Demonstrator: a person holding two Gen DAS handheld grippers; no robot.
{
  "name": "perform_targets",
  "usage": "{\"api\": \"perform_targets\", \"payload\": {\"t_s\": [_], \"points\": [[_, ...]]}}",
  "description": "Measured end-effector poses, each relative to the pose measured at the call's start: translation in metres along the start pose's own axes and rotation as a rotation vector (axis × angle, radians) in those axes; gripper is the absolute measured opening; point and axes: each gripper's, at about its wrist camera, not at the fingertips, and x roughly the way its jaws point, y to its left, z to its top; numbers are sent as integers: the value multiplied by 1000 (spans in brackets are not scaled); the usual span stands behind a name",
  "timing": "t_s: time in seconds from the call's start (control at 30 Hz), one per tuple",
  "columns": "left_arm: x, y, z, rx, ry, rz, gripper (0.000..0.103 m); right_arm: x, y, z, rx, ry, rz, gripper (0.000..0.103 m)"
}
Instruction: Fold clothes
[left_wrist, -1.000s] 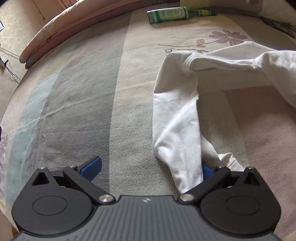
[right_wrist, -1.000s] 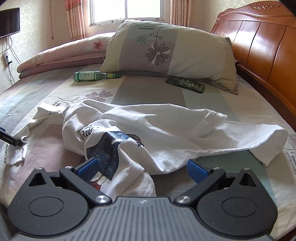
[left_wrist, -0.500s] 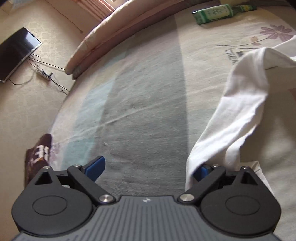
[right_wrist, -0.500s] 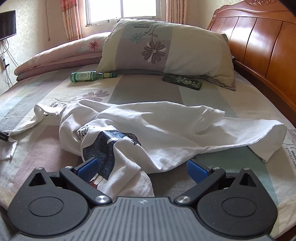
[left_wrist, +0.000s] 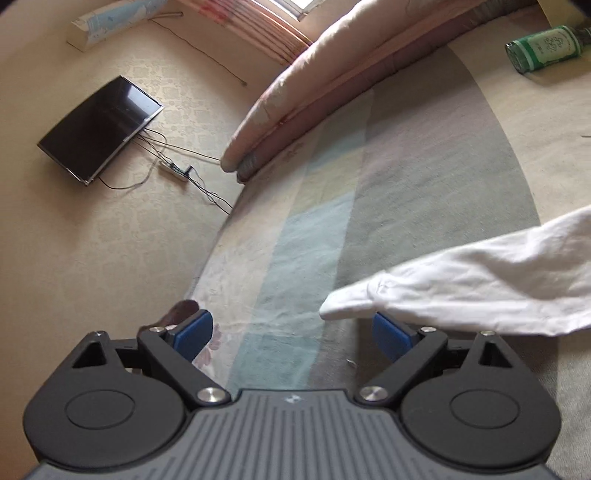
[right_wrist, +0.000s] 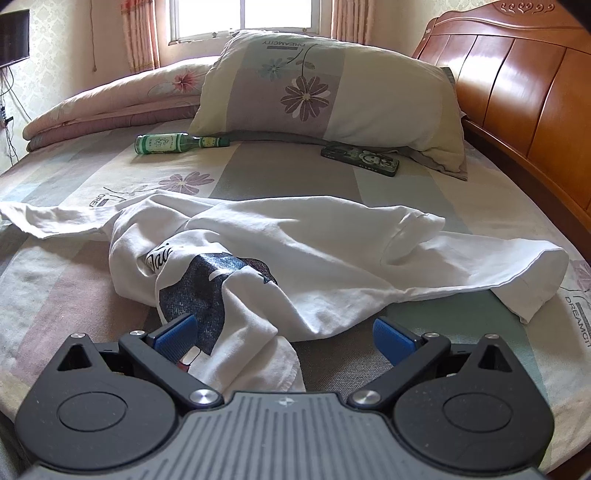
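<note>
Striped bedsheet (right_wrist: 280, 177) under crumpled white shirt (right_wrist: 295, 251); both grippers' jaws wide, gripping nothing.

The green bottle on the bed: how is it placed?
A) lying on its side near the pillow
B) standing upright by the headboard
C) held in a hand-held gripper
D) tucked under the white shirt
A: the green bottle lies on its side on the bed sheet, its neck pointing toward the pillow, well clear of the white shirt.
</note>
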Motion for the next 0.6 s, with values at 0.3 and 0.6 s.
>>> {"api": "perform_targets", "payload": {"t_s": [0.3, 0.6], "points": [[-80, -26, -26, 85, -147, -390, 94, -8, 0, -12, 28, 52, 43, 103], [-207, -63, -18, 245, -370, -600, 95, -32, 1, -34, -43, 96, 29, 103]]}}
